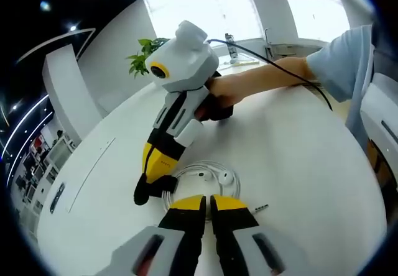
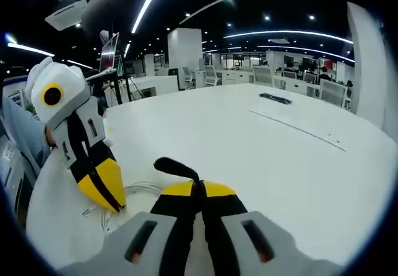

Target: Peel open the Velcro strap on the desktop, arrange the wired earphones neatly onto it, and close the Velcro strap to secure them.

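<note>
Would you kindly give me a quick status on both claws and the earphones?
Left claw shut, nothing in it. Right claw shut on Velcro strap. Earphones coiled on the table, between both claws. Nothing in the way.

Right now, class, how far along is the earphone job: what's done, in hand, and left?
Done: the wired earphones lie loosely coiled on the table. In hand: the right claw is shut on the black Velcro strap, whose end curls upward; the left claw, shut, sits at the coil. Left: laying the coil onto the strap and closing it. Whether the strap is already peeled open cannot be told.
</note>
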The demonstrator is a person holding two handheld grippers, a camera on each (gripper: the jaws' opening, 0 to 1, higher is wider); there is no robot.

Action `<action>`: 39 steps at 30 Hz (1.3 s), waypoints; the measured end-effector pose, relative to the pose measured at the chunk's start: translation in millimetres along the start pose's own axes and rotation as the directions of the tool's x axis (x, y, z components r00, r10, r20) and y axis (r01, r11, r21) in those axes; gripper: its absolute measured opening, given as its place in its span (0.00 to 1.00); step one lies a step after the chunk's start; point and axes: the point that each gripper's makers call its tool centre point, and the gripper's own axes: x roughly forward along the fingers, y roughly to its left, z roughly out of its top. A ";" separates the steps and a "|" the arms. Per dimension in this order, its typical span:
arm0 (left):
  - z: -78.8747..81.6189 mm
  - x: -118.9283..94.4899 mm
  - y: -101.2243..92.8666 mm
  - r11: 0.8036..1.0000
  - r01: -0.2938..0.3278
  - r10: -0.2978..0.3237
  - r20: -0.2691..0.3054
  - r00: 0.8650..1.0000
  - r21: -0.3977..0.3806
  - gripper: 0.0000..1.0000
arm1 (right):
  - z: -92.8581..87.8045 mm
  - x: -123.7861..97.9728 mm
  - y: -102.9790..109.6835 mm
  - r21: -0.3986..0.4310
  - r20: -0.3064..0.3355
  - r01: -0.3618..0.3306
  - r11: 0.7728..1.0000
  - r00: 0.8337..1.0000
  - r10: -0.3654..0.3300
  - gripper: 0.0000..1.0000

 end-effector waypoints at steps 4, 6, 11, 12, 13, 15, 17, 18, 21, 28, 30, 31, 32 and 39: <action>2.0 -0.4 -3.8 1.000 0.013 -0.013 0.002 1.000 0.009 0.08 | -2.6 1.0 -1.2 -0.030 -0.013 0.008 1.000 1.000 -0.008 0.06; 2.7 -0.8 -5.7 1.000 0.018 -0.018 0.001 1.000 0.010 0.08 | -5.9 1.6 -2.0 -0.044 -0.023 0.010 0.999 1.000 -0.011 0.06; 3.0 -1.4 -7.4 1.000 0.018 -0.018 0.002 1.000 0.019 0.08 | -8.9 2.1 -0.8 -0.073 -0.025 0.006 0.997 1.000 -0.008 0.05; 3.1 -1.5 -7.6 1.000 0.017 -0.017 0.002 1.000 0.020 0.08 | -8.8 2.2 -1.0 -0.081 -0.022 0.008 0.997 1.000 -0.009 0.05; 3.1 -1.5 -7.9 1.000 0.016 -0.016 0.003 1.000 0.020 0.08 | -8.7 2.3 -1.4 -0.090 -0.021 0.010 0.996 1.000 -0.012 0.05; 3.3 -1.7 -8.6 1.000 0.016 -0.016 0.005 1.000 0.020 0.08 | -8.0 2.7 -3.0 -0.110 -0.019 0.012 0.994 1.000 -0.015 0.05; 3.3 -2.0 -9.2 1.000 0.017 -0.017 0.006 1.000 0.020 0.08 | -7.6 3.2 -4.0 -0.125 -0.017 0.015 0.992 1.000 -0.018 0.05; 3.4 -2.1 -9.5 1.000 0.017 -0.017 0.007 1.000 0.020 0.08 | -7.7 3.4 -4.3 -0.128 -0.016 0.017 0.992 1.000 -0.019 0.05; 3.1 -2.8 -10.9 1.000 0.018 -0.018 0.009 1.000 0.019 0.08 | -7.2 4.1 -6.7 -0.141 -0.010 0.026 0.990 1.000 -0.027 0.06; 2.9 -2.7 -12.2 1.000 0.021 -0.021 0.012 1.000 0.019 0.09 | -6.2 7.1 -12.5 -0.161 -0.001 0.045 0.986 0.999 -0.046 0.06; 2.8 -2.7 -12.0 1.000 0.021 -0.021 0.013 1.000 0.019 0.09 | -5.7 8.3 -15.3 -0.165 0.005 0.052 0.985 0.999 -0.052 0.06; 2.7 -2.7 -12.0 1.000 0.021 -0.021 0.013 1.000 0.018 0.09 | -5.6 8.8 -16.4 -0.164 0.008 0.055 0.985 0.998 -0.054 0.06; 2.7 -2.6 -11.9 1.000 0.021 -0.021 0.014 1.000 0.019 0.09 | -5.6 9.1 -17.2 -0.163 0.010 0.056 0.985 0.998 -0.055 0.06; 3.8 -2.6 -11.9 1.000 0.020 -0.021 0.022 1.000 0.015 0.09 | -4.6 10.9 -24.5 -0.171 0.017 0.072 0.983 0.997 -0.070 0.06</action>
